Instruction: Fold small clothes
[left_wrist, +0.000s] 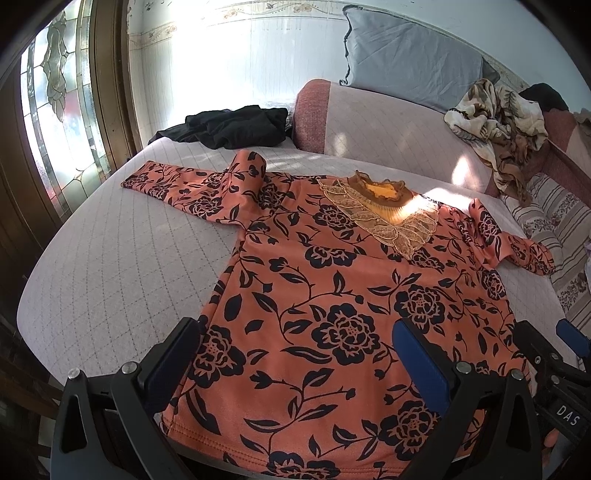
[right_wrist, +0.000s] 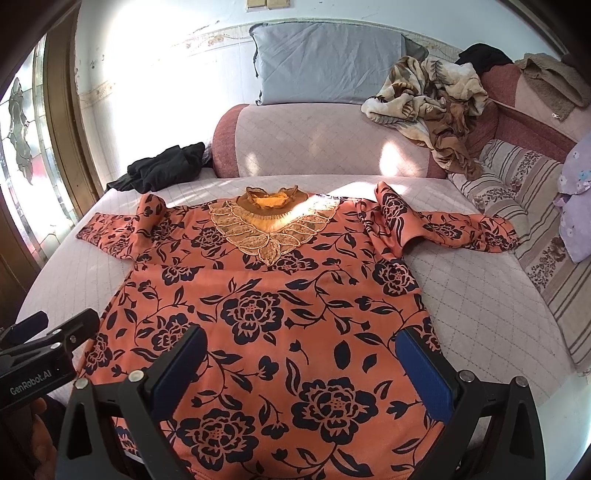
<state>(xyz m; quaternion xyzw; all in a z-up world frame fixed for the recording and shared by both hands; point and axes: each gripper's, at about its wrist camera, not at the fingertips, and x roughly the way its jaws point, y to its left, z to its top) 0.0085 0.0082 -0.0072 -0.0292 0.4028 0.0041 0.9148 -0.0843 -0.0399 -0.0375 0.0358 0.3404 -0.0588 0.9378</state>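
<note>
Floral top (right_wrist: 280, 295), orange with dark blooms and a lace-trimmed collar (right_wrist: 271, 206), lies face up and spread on the quilted bed (right_wrist: 480, 306), its hem nearest us and its neck toward the far side. We read that layout as deliberate: a flat body with both sleeves drawn outward gives us clean lines to fold along. The left sleeve (left_wrist: 192, 188) runs out toward the window side, buckled upward near the shoulder, and the right sleeve (right_wrist: 454, 229) trails toward the striped cushion (right_wrist: 524, 206), also rumpled at the shoulder, so neither lies truly smooth.

Our left hand-held gripper (left_wrist: 295, 354) hangs over the near left part of the hem with its fingers spread wide, nothing between them. Our right hand-held gripper (right_wrist: 301, 362) is over the near right part, likewise spread and holding nothing. Whether either touches the cloth, we cannot tell. Holding both at the hem, one to each side, suits either a last smoothing or a start on the side folds.

A black garment (right_wrist: 162, 166) sits at the far left of the bed, and a crumpled patterned blanket (right_wrist: 428, 99) on the sofa back, both well apart from our work. Folding proper seems not yet begun.
</note>
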